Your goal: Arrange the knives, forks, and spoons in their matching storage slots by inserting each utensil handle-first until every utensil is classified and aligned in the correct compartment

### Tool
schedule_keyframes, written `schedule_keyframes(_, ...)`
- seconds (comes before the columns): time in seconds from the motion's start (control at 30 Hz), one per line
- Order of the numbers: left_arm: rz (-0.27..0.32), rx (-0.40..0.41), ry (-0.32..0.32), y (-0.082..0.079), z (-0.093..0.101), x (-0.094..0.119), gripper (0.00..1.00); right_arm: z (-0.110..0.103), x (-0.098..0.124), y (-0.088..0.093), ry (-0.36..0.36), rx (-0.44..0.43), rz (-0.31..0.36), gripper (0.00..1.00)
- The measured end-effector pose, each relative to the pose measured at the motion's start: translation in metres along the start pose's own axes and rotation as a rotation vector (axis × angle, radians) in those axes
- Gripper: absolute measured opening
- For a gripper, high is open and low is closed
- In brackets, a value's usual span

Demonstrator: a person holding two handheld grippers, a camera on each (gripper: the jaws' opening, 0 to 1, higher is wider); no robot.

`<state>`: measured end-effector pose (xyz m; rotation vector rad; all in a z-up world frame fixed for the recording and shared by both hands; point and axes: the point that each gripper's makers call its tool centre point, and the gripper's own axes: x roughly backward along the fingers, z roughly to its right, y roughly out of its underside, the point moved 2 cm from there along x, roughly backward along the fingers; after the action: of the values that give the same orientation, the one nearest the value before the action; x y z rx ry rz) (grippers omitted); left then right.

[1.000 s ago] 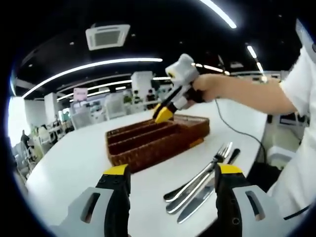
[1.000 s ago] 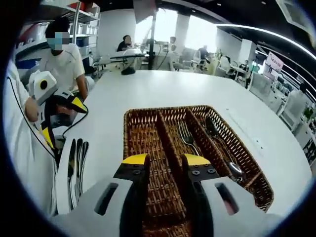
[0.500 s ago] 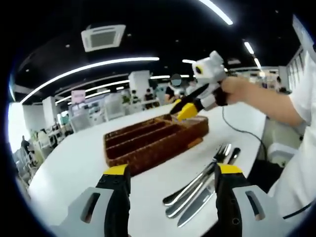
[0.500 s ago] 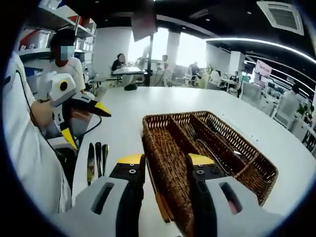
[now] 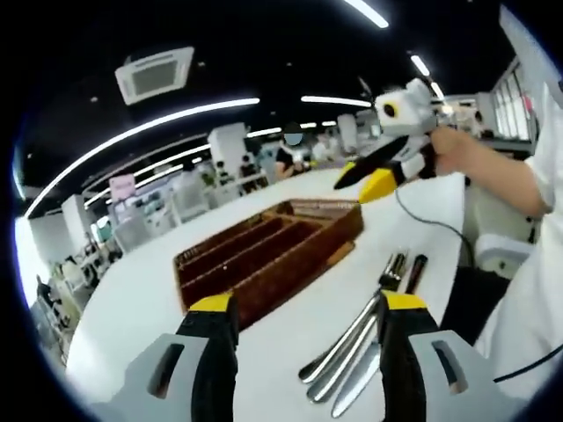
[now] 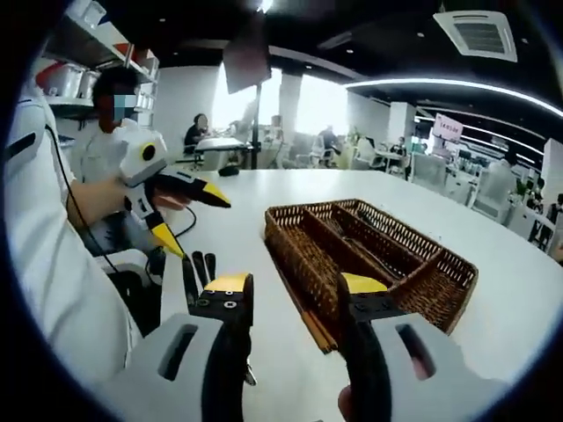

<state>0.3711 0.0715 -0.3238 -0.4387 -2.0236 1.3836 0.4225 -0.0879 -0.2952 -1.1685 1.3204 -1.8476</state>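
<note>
Both tongs are held up off the white table (image 5: pixel 132 290) with their jaws apart and nothing between them. The left gripper (image 5: pixel 303 308) hangs over the near edge, the loose cutlery (image 5: pixel 361 338) lying on the tabletop just ahead of it: a fork, a spoon and a knife side by side, well apart from the wicker tray (image 5: pixel 264 255). From that side the right gripper (image 5: pixel 374 176) shows up in the air beyond the tray, held in a hand (image 5: pixel 449 149). The right gripper view looks down the tray (image 6: pixel 369 255) from its end, so its three long compartments open up, though I cannot tell what lies in them. There the left gripper (image 6: pixel 189 215) shows with jaws spread above the cutlery (image 6: pixel 198 268). A pink sign (image 6: pixel 449 127) hangs far back, its writing too small to read.
</note>
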Motion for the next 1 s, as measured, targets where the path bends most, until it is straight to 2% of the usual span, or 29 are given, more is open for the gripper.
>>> schedule_keyframes(0.03,-0.013,-0.009,0.009,0.001,0.001,-0.002,0.60,-0.002,0.002,0.000,0.002,-0.001,0.006,0.40)
schedule_keyframes(0.1,-0.057,-0.032,0.067,0.006,0.008,-0.005,0.58,-0.005,0.008,0.002,0.010,-0.008,0.016,0.41)
schedule_keyframes(0.2,-0.071,-0.049,0.092,0.006,0.010,-0.011,0.56,-0.008,0.014,0.004,0.008,-0.003,0.031,0.43)
schedule_keyframes(0.4,-0.114,-0.090,0.151,0.006,0.013,-0.022,0.46,-0.008,0.021,0.016,0.020,-0.027,0.036,0.43)
schedule_keyframes(0.53,-0.170,-0.133,0.238,0.011,0.024,-0.029,0.38,-0.010,0.022,0.023,0.020,-0.041,0.034,0.43)
schedule_keyframes(0.7,-0.197,-0.159,0.293,0.013,0.029,-0.041,0.36,-0.015,0.023,0.030,0.014,-0.049,0.030,0.43)
schedule_keyframes(0.8,-0.255,-0.212,0.342,0.018,0.030,-0.049,0.36,-0.022,0.022,0.032,0.005,-0.043,0.033,0.43)
schedule_keyframes(1.0,-0.310,-0.261,0.394,0.020,0.034,-0.058,0.34,-0.032,0.021,0.033,-0.017,-0.032,0.028,0.43)
